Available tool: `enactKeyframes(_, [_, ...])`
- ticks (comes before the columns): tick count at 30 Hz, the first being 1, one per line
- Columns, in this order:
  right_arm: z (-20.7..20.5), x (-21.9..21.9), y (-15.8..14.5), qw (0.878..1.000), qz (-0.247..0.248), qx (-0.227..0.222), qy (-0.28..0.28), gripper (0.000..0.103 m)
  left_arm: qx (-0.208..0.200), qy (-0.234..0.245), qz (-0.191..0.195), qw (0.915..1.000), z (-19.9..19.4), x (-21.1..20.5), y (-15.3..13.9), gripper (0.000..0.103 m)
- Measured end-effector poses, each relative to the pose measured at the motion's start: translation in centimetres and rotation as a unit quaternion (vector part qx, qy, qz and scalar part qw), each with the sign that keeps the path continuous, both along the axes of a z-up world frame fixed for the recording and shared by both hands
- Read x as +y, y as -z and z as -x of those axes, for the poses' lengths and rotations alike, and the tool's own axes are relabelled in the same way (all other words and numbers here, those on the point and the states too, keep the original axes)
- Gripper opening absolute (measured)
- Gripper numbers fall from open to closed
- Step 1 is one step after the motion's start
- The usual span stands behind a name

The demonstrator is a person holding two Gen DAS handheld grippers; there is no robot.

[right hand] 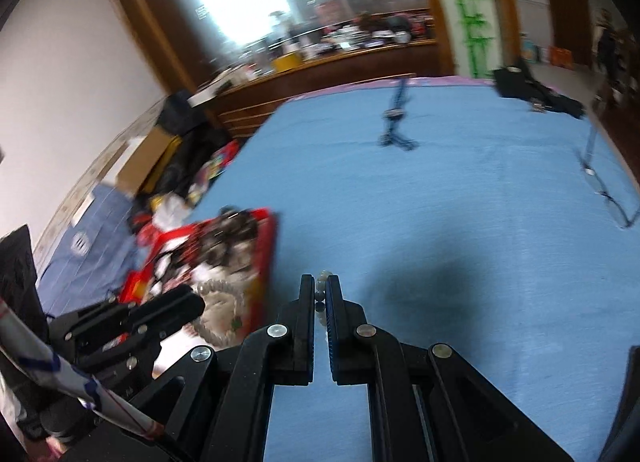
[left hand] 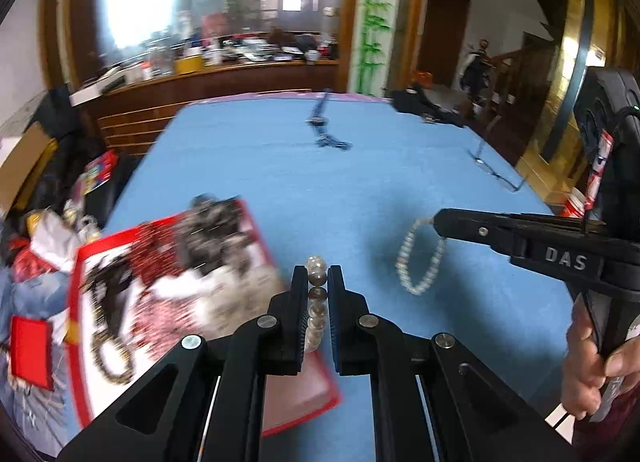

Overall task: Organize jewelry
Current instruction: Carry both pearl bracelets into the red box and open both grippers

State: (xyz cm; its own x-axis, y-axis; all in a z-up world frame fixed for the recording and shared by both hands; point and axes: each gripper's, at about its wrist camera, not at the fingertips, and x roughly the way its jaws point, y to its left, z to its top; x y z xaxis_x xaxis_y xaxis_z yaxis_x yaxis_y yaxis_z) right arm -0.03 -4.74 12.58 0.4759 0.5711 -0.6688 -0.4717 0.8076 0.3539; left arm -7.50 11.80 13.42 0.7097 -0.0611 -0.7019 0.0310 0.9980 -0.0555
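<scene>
My left gripper (left hand: 318,276) is shut on a bracelet of large grey-white beads (left hand: 315,304), held above the edge of a red jewelry tray (left hand: 172,302) that lies at the table's left side with several dark, red and white bead strings in it. My right gripper (right hand: 320,284) is shut on a white pearl bracelet (left hand: 420,258) that hangs from its tip above the blue cloth; in the right wrist view only a few beads (right hand: 322,280) show between the jaws. The tray also shows in the right wrist view (right hand: 224,262), with the left gripper (right hand: 188,308) over it.
A blue cloth (left hand: 360,182) covers the table. A dark blue necklace (left hand: 326,134) lies far across it, eyeglasses (left hand: 496,170) at the right edge, a black bag (left hand: 424,106) at the far right corner. Boxes and clutter (left hand: 48,190) crowd the floor to the left.
</scene>
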Motion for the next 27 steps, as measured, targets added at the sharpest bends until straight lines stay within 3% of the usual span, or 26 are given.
enactKeyframes(16, [4.5, 15.2, 4.6, 0.983, 0.014, 0.053, -0.174, 0.006, 0.06, -0.113, 0.023, 0.9915, 4.8, 11.7, 6.0, 0.009])
enactKeyframes(27, [1.8, 15.0, 9.5, 0.985, 0.083, 0.082, -0.128, 0.007, 0.091, -0.152, 0.001, 0.9842, 5.4, 13.9, 10.0, 0.009])
